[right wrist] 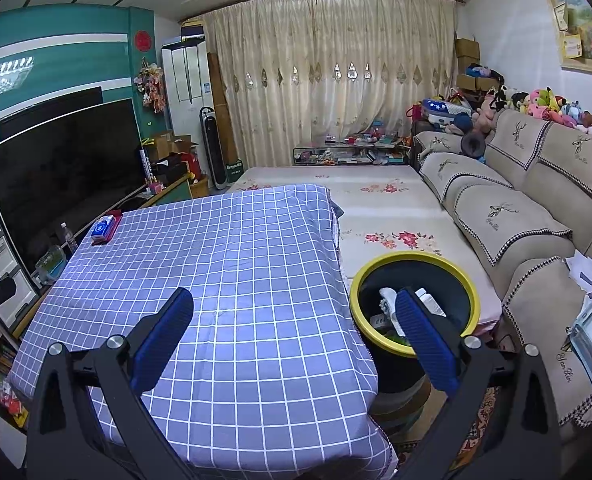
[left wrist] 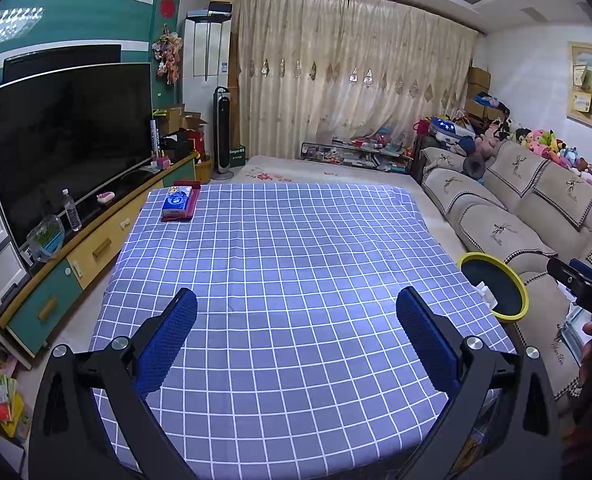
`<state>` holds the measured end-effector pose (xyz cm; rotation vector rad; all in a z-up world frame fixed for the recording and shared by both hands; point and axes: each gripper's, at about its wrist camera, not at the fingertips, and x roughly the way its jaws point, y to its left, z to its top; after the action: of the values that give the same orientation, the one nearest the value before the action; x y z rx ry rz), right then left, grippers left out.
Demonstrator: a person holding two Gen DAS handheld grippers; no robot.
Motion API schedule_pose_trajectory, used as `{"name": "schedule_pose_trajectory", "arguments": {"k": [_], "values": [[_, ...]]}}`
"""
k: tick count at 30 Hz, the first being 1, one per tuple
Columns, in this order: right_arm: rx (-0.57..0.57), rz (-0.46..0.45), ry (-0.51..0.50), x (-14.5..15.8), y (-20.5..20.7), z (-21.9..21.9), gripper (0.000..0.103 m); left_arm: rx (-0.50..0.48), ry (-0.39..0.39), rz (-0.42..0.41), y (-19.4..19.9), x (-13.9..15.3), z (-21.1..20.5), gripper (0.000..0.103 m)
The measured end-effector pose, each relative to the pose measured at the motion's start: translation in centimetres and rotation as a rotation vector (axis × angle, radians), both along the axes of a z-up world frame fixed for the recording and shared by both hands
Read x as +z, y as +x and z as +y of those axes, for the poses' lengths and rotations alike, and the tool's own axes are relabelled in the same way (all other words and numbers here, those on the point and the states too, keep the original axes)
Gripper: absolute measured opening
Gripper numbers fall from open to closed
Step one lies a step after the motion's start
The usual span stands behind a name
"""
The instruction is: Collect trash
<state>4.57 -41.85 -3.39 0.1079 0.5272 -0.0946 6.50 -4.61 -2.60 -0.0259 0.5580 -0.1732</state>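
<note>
Both grippers, left (left wrist: 296,336) and right (right wrist: 294,336), were held spread wide and empty above the checked table (left wrist: 280,264). The upright bin (right wrist: 415,300), holding trash (right wrist: 389,306), stood right of it.

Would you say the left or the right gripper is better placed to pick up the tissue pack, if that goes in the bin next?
Probably the left gripper: open, and the tissue pack on the table's far-left corner lies nearer its line. The right gripper, also open, hangs by the bin.
</note>
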Motion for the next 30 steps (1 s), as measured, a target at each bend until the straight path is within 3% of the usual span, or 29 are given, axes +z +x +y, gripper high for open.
{"name": "schedule_pose_trajectory", "arguments": {"k": [30], "values": [[0.001, 0.012, 0.009, -0.63, 0.56, -0.04, 0.096, 0.0, 0.011, 0.013, 0.87, -0.32, -0.04, 0.098]]}}
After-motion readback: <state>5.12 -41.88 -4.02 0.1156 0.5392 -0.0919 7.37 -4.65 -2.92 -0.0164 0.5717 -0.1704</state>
